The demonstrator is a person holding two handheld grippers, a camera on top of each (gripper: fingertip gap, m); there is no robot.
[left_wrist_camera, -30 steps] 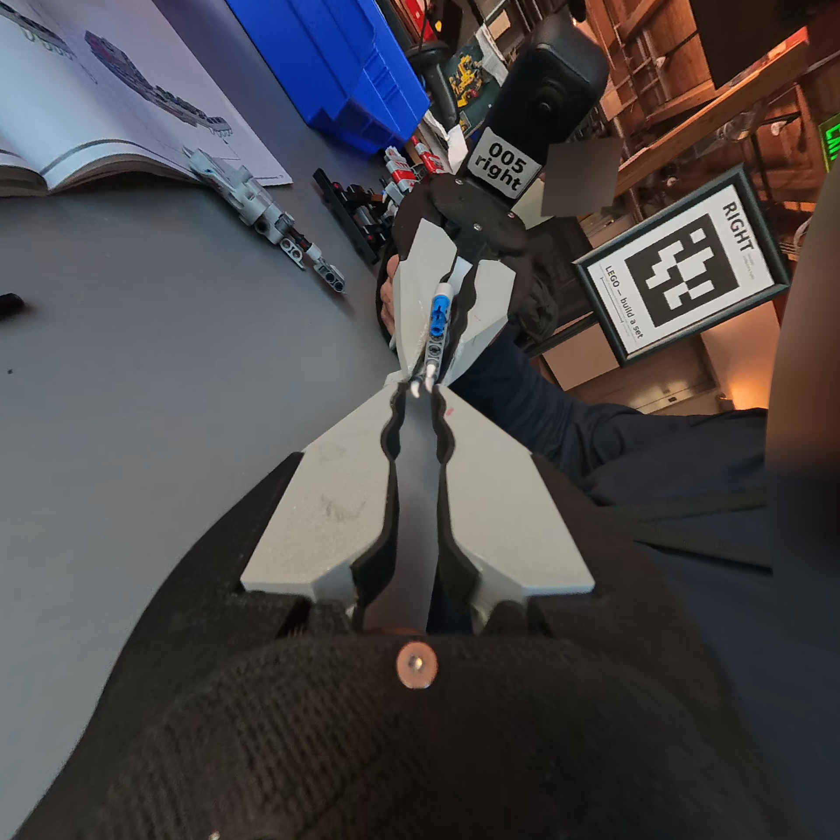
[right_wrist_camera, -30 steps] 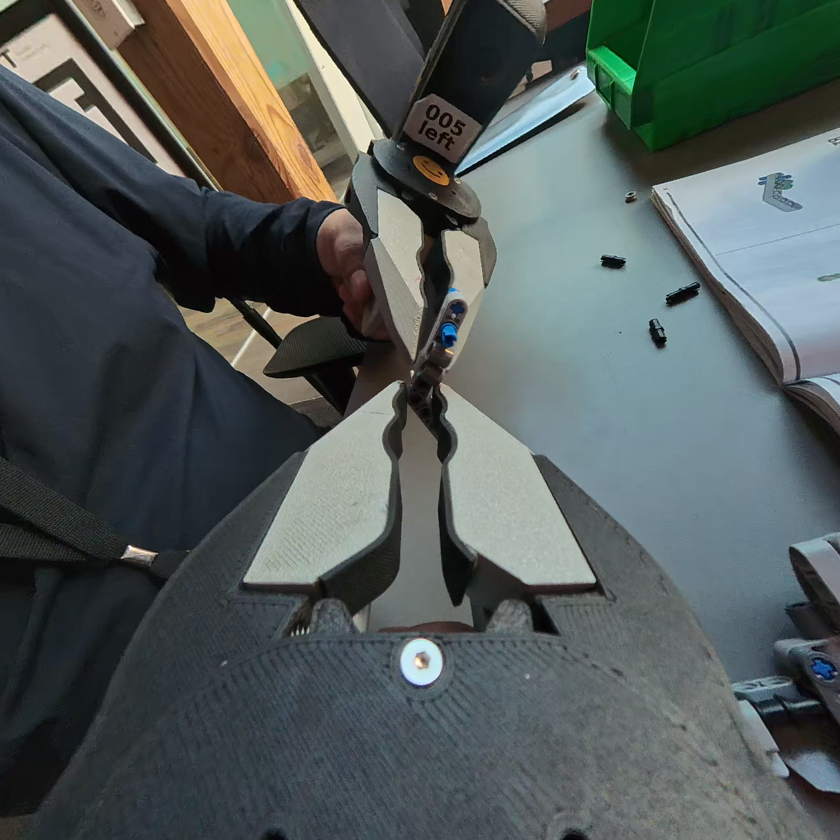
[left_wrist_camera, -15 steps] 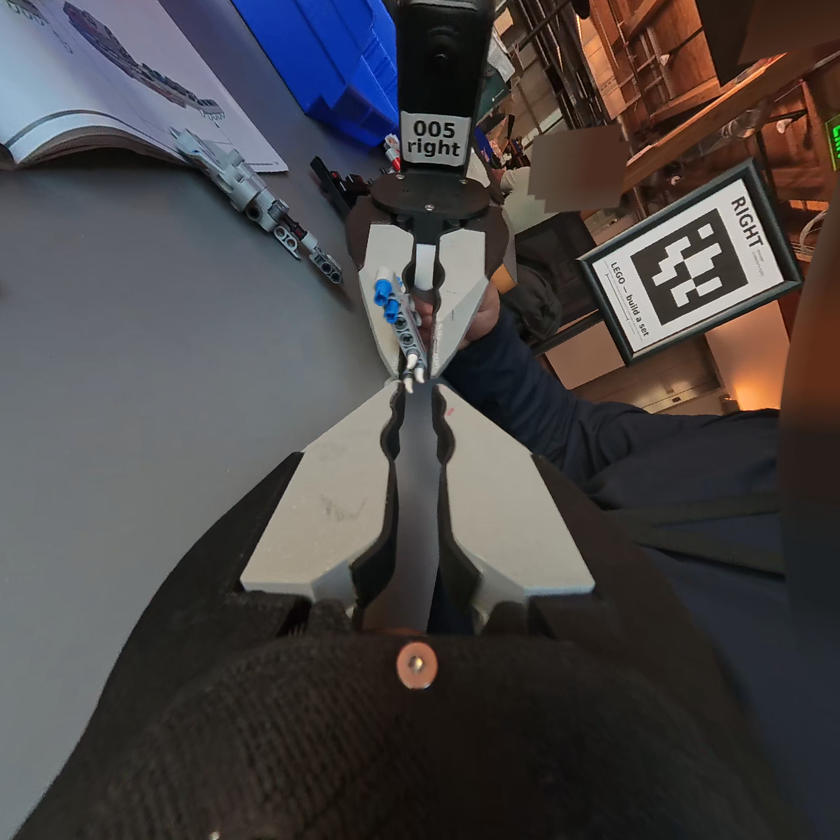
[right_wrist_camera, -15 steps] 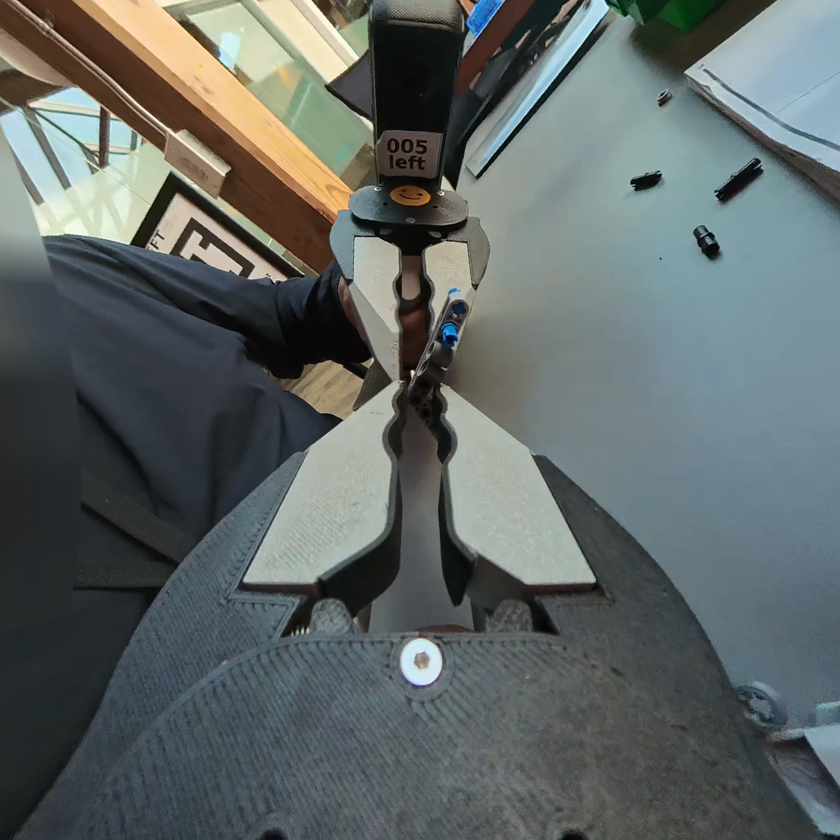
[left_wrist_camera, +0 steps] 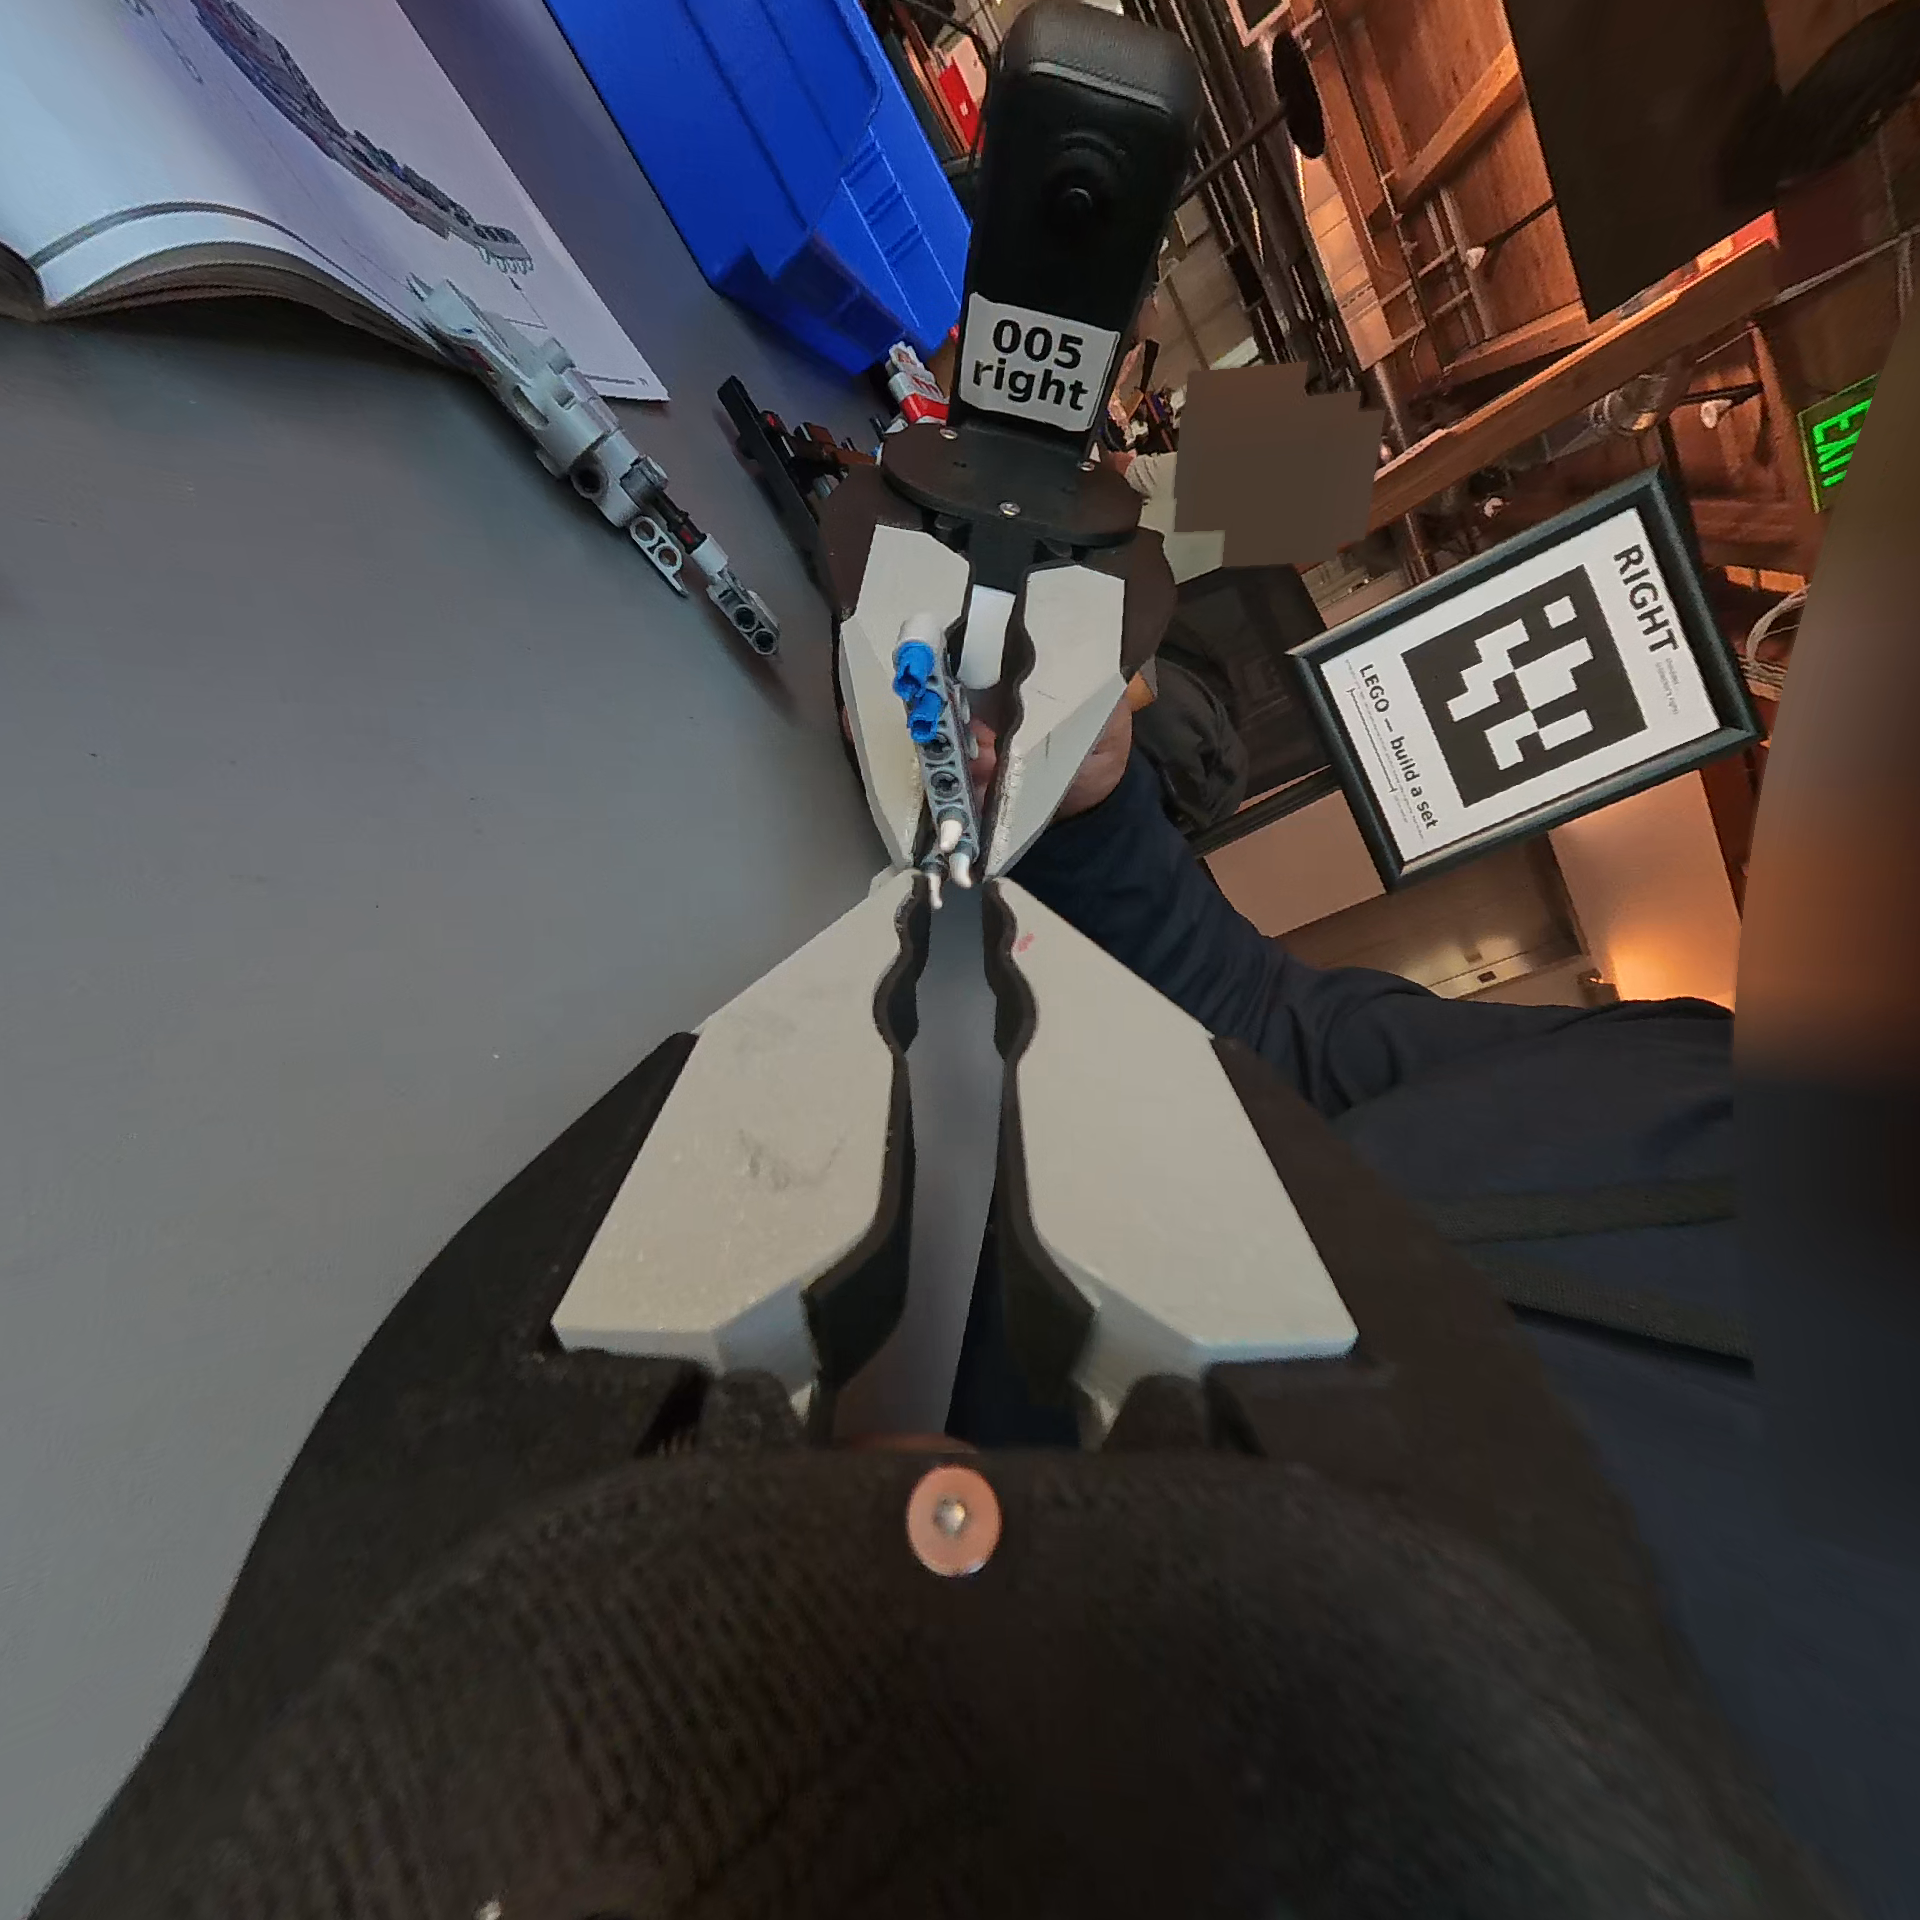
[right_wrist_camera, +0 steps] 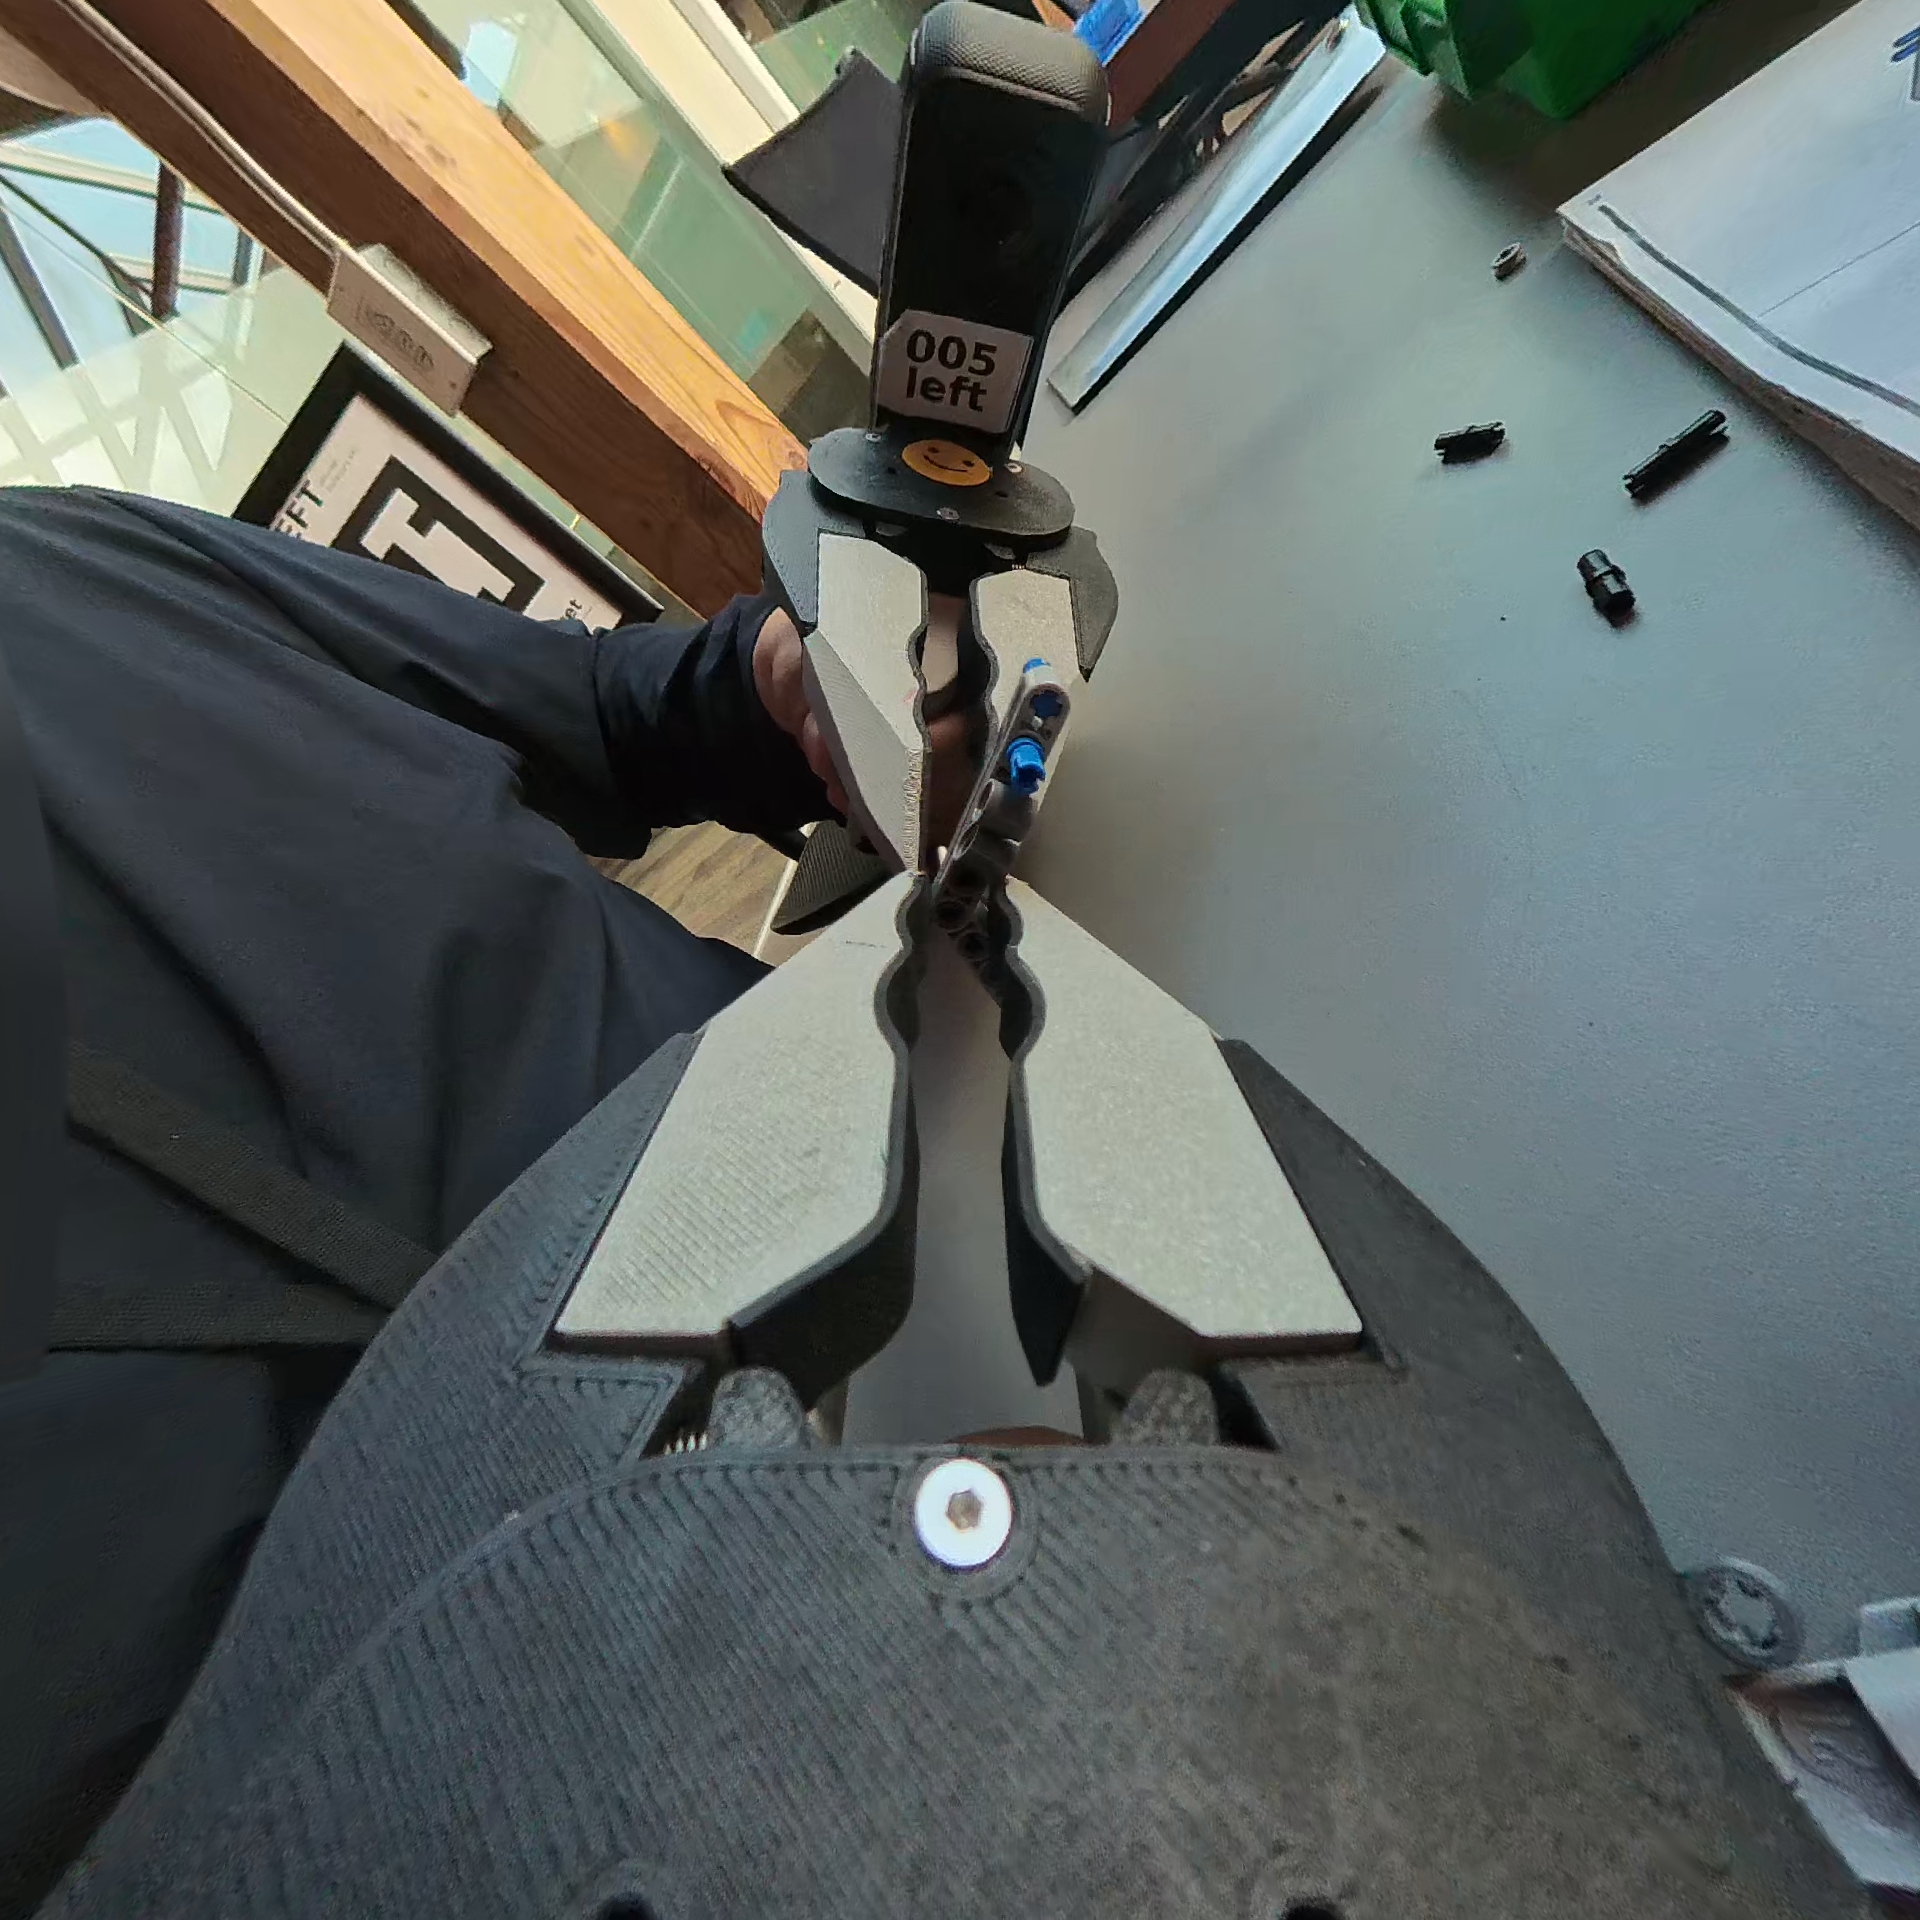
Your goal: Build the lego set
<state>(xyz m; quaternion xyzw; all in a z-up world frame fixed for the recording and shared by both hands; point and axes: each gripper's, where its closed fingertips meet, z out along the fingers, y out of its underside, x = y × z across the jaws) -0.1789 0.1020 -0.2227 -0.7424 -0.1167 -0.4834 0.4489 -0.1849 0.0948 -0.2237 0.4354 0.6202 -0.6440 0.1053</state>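
My right gripper is shut on the near end of a grey holed beam with blue pins. The beam rises past the tips of my left gripper, which faces it tip to tip above the dark table. In the left wrist view, the beam stands in front of the right gripper, with the blue pins at its far end. Two white pin ends stick out of it at the tips of my left gripper. The left jaws stand a narrow gap apart, and I cannot tell whether they pinch the pin ends.
An open instruction booklet lies by a blue bin, and it also shows in the right wrist view. A grey part-built assembly and a black one lie nearby. Black pins lie loose. A green bin stands at the back. My left and right fingertips are right by each other.
The right gripper has swung from tilted to straight, facing the left one. The beam has turned with it, so its holes and blue pins now show from the side. The tips stay together.
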